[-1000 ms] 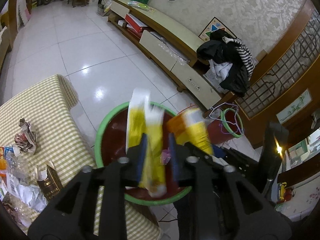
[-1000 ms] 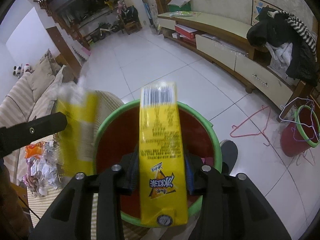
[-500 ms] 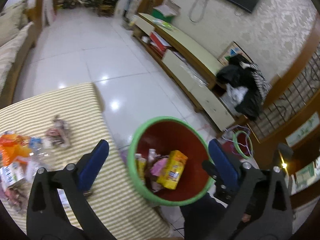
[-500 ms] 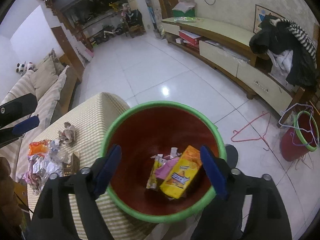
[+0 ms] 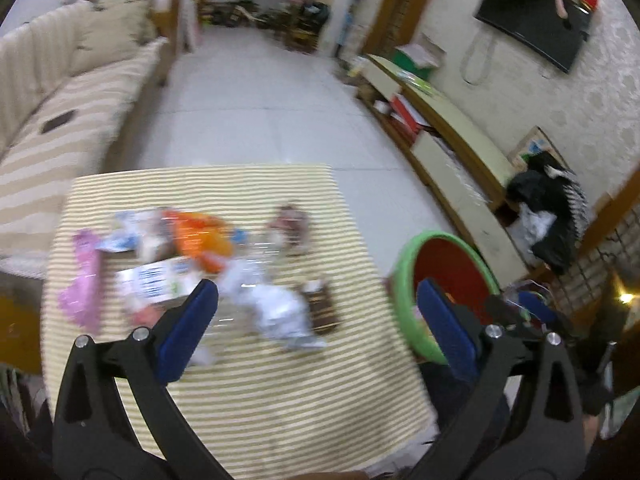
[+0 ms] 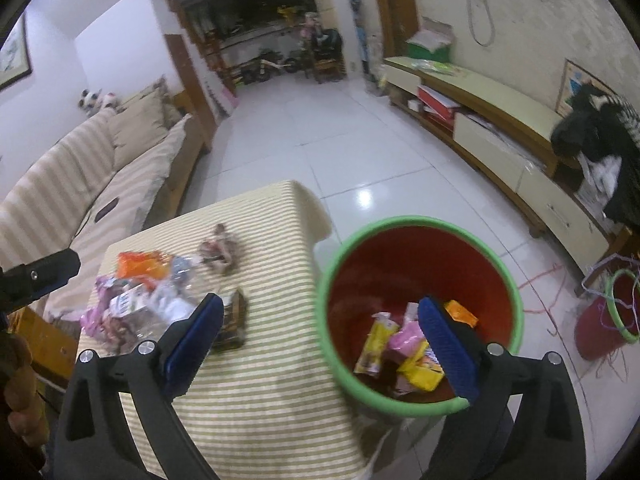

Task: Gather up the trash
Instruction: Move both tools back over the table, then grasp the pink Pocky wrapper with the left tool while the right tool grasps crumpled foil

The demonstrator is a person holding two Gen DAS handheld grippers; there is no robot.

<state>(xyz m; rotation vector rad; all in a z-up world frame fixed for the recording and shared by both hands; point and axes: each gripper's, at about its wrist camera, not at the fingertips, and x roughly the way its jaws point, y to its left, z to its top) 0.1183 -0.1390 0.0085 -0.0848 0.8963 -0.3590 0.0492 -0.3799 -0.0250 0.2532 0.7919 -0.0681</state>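
Observation:
A red bin with a green rim (image 6: 418, 224) stands beside the striped table (image 6: 256, 376); inside lie yellow packets (image 6: 420, 372), a pink wrapper and an orange pack. It also shows in the left wrist view (image 5: 404, 276). Trash is piled on the table: an orange wrapper (image 5: 200, 236), white crumpled paper (image 5: 280, 312), a brown carton (image 5: 322, 312), a pink wrapper (image 5: 86, 280). My left gripper (image 5: 316, 316) is open and empty above the table. My right gripper (image 6: 320, 328) is open and empty over the bin's left rim.
A striped sofa (image 6: 80, 184) runs along the left. A long low TV cabinet (image 6: 500, 128) with dark clothes on it lines the right wall. A second small red bin with hangers (image 6: 612, 316) stands on the white tile floor.
Both grippers opened and let their yellow packets fall into the bin. The left gripper has since swung left over the table's trash pile; the right drew back slightly.

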